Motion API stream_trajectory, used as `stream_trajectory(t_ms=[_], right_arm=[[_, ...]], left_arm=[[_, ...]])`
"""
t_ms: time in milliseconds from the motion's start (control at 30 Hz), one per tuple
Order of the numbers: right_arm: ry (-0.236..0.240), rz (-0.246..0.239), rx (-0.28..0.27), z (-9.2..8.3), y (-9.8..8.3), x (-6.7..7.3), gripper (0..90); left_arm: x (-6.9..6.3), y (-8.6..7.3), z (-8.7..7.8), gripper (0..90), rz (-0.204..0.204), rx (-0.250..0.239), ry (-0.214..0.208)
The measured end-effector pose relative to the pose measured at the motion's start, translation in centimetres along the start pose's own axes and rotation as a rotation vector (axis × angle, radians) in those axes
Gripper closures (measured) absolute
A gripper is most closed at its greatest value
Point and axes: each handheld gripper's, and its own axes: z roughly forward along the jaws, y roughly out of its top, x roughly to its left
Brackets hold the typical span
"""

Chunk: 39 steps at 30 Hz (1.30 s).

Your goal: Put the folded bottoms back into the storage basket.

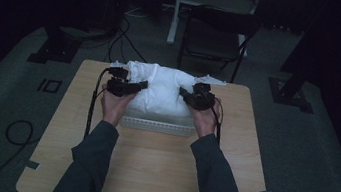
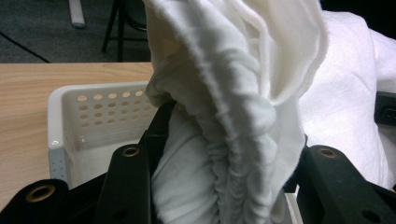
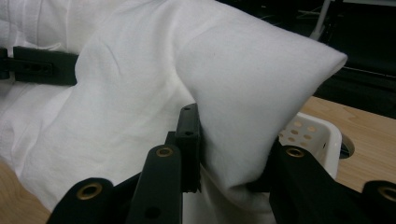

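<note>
Pinching bunched white cloth [image 1: 161,94] from both sides, left tongs [image 1: 129,86] and right tongs [image 1: 192,96] are holding it over the perforated basket [image 1: 156,126] on the tabletop [image 1: 147,173]

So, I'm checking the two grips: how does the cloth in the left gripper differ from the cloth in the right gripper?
In the left gripper, the white cloth is bunched into many tight, ribbed folds with a hemmed edge showing. In the right gripper, the cloth is one smooth, thick fold ending in a rounded corner. Both grippers are shut on the same cloth, at opposite sides, over the white perforated basket.
</note>
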Motion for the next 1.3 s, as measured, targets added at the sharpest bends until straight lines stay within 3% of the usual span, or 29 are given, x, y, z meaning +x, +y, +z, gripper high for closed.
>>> stream_trajectory(t_ms=[633,1300], right_arm=[[-0.035,0.014,0.05,2.0,-1.0,-1.1,72.3],[-0.043,0.05,0.116,4.2,-2.6,-1.7,72.3]], left_arm=[[0.3,-0.7,2.5,53.1,0.0,0.032,0.043],[1.2,-1.8,5.0,52.8,0.041,0.12,0.104]])
